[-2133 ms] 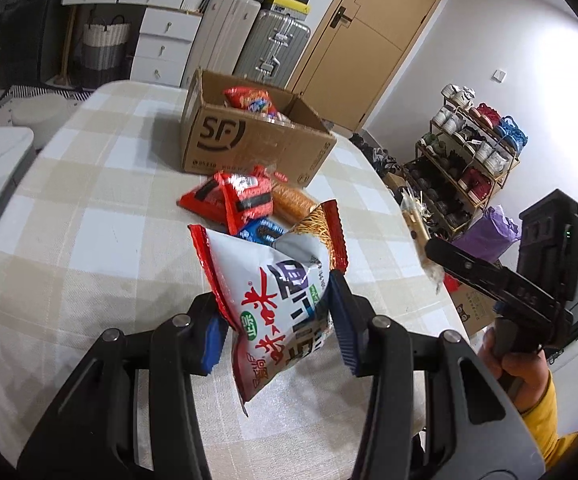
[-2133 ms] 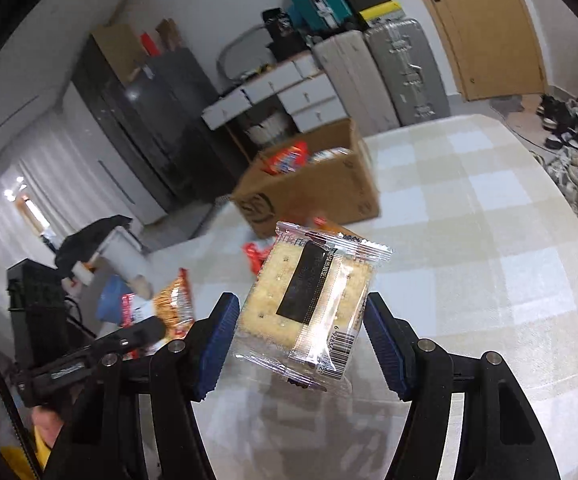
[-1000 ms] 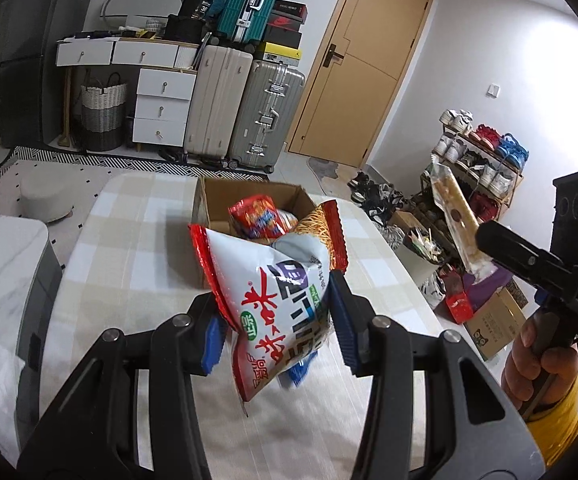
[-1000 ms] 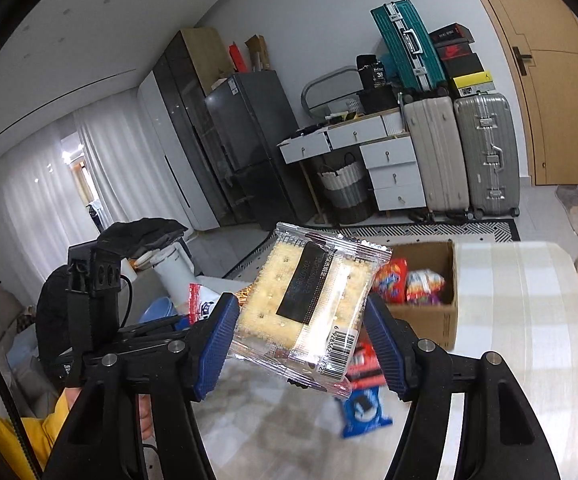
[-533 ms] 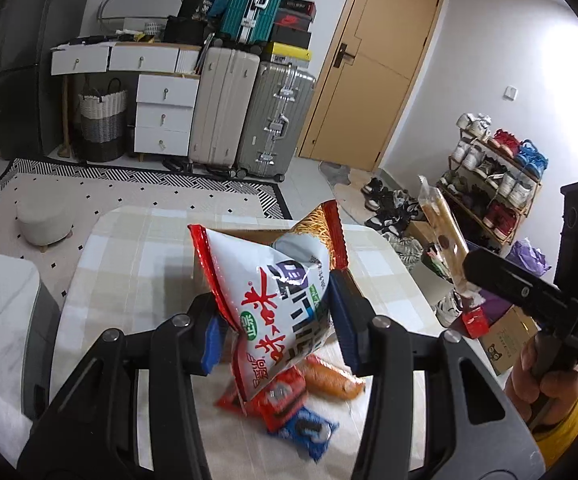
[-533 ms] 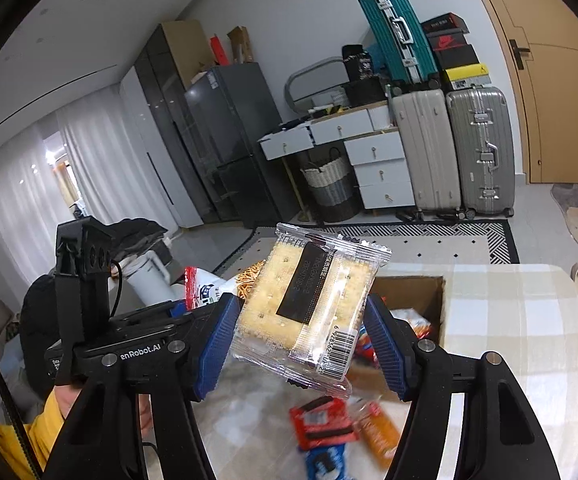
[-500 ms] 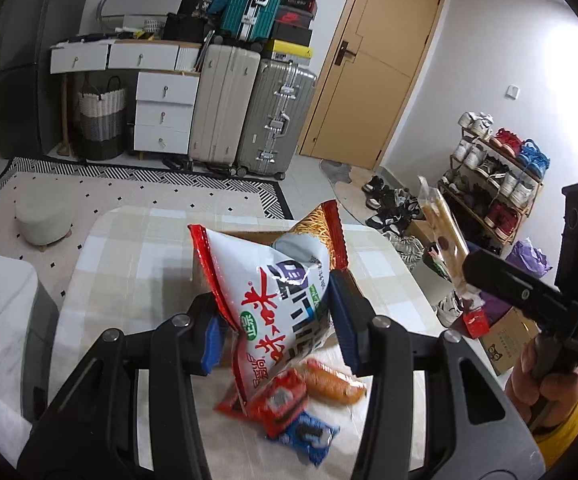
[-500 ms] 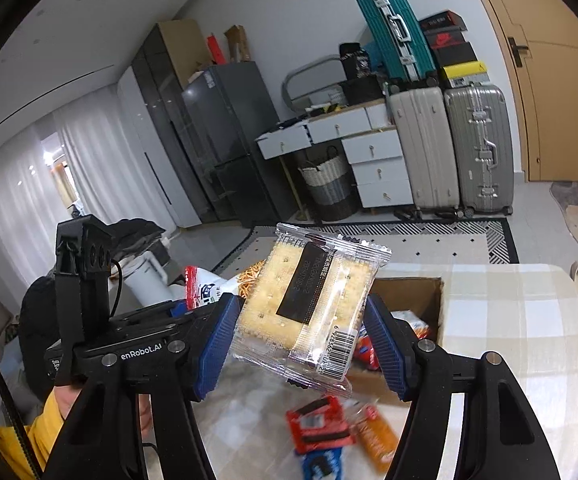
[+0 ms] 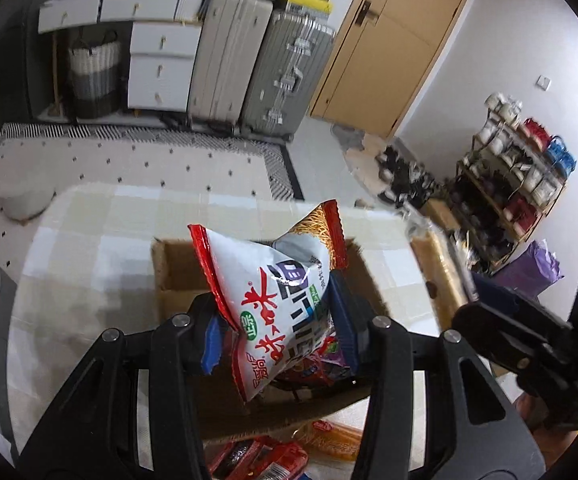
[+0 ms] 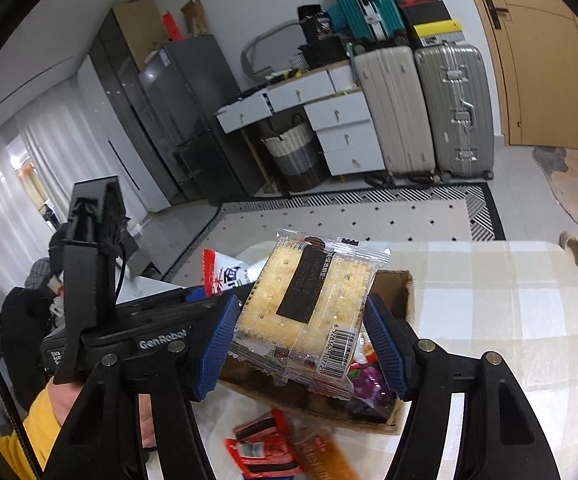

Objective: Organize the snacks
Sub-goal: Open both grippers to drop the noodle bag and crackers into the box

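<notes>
My left gripper (image 9: 279,328) is shut on a white and red snack bag (image 9: 273,296) and holds it above the open cardboard box (image 9: 169,268) on the checked table. My right gripper (image 10: 301,340) is shut on a clear cracker packet (image 10: 309,304) and holds it over the same box (image 10: 401,292), beside the left gripper (image 10: 145,340). The snack bag's top (image 10: 225,272) shows behind it. The cracker packet (image 9: 437,272) and the right gripper (image 9: 521,352) show blurred at the right of the left wrist view. Purple and red packets (image 10: 365,376) lie inside the box.
Red packets (image 10: 257,448) and an orange packet (image 10: 325,460) lie on the checked tablecloth (image 10: 489,280) in front of the box; they also show in the left wrist view (image 9: 257,456). Suitcases (image 9: 257,60), drawers and a shoe rack (image 9: 517,176) stand beyond the table.
Both grippers have moved forward and tilted down; they now hang over the open box with their packets still held. The loose packets on the table have slid toward the bottom of both views.
</notes>
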Available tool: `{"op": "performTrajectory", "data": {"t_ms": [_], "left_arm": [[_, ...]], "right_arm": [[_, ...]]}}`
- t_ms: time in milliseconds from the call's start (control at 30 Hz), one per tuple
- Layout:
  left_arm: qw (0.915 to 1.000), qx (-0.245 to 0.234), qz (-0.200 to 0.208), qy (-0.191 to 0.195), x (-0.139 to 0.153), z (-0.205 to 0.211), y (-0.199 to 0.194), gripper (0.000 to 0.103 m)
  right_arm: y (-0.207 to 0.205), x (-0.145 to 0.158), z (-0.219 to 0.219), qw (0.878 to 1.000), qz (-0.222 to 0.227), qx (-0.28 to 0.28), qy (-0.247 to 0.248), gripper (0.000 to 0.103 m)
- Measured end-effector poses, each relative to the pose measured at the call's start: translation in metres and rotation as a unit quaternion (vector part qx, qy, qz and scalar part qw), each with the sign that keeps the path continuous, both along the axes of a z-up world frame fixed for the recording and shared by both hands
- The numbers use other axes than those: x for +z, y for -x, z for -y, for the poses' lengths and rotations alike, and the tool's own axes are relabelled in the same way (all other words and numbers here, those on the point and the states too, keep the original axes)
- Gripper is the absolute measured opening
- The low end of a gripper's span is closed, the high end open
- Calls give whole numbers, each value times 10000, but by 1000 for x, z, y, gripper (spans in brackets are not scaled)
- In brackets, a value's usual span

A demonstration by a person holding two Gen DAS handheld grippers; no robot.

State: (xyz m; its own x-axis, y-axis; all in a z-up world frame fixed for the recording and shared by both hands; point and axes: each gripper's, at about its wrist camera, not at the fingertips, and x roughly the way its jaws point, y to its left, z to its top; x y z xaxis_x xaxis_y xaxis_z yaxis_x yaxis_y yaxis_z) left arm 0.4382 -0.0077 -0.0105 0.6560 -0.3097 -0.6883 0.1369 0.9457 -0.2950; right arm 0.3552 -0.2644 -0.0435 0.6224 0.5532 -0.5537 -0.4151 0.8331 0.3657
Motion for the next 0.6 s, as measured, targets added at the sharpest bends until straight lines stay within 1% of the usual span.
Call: {"op": "performTrajectory", "data": {"t_ms": [100, 267, 400, 433, 500, 600], "left_arm": [[9997, -3, -204, -129, -20, 6, -21, 43], [9993, 34, -350, -156, -40, 8, -40, 44], [9984, 40, -381, -421, -51, 8, -46, 46], [9979, 40, -429, -477, -53, 9, -50, 49], [9974, 59, -463, -549, -55, 7, -50, 49], [9969, -70, -471, -631, -54, 12, -44, 49]], "right_arm": [[-13, -14, -2, 9998, -156, -11, 113, 65], [-23, -35, -7, 9991, -384, 68, 142, 65], [-27, -44, -11, 9988, -439, 114, 209, 65], [-28, -45, -11, 9987, -453, 117, 222, 62], [-29, -48, -13, 9983, -494, 138, 268, 59], [-28, -49, -16, 9981, -491, 199, 302, 59]]}}
